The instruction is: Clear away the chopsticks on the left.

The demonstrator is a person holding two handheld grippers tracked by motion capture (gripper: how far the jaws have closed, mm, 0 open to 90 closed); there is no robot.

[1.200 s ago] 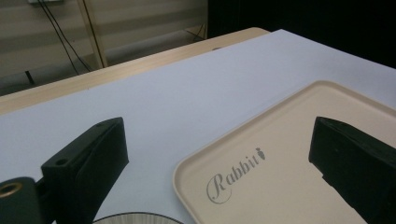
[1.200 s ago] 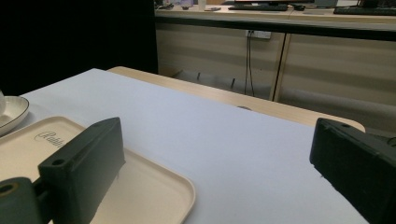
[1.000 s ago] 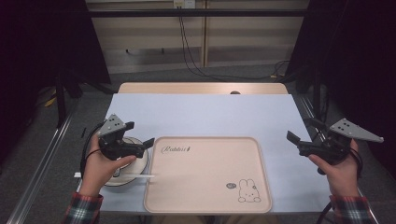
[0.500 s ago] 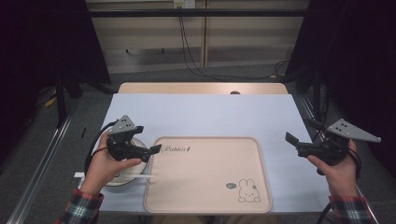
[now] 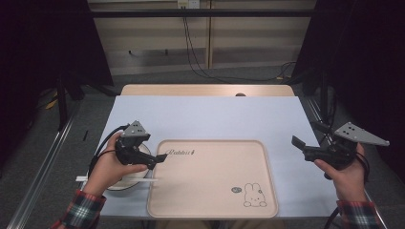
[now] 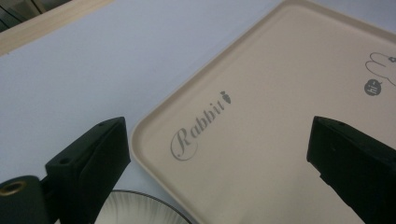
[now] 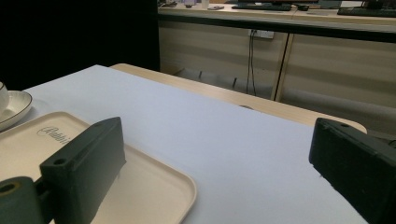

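Note:
A beige tray [image 5: 200, 210] printed with the word "Rabbit" and a small rabbit drawing lies at the table's front middle. My left gripper [image 5: 160, 159] hovers over the tray's left edge, above a white plate [image 5: 125, 183]. In the left gripper view its jaws stand wide apart, so the left gripper [image 6: 219, 135] is open with nothing held, over the tray's [image 6: 280, 116] corner and the plate rim [image 6: 135, 210]. My right gripper [image 5: 308, 134] is held in the air to the right of the tray. The right gripper [image 7: 217, 135] is open and holds nothing.
A thin white stick [image 5: 143, 180] lies across the plate and reaches the tray's left rim. The pale blue table cover [image 5: 205, 119] stretches behind the tray, with a wooden edge [image 5: 205, 90] at the back. In the right gripper view the plate [image 7: 14, 108] sits far left.
My left gripper has moved right from above the plate toward the tray's left edge. The right gripper has barely shifted.

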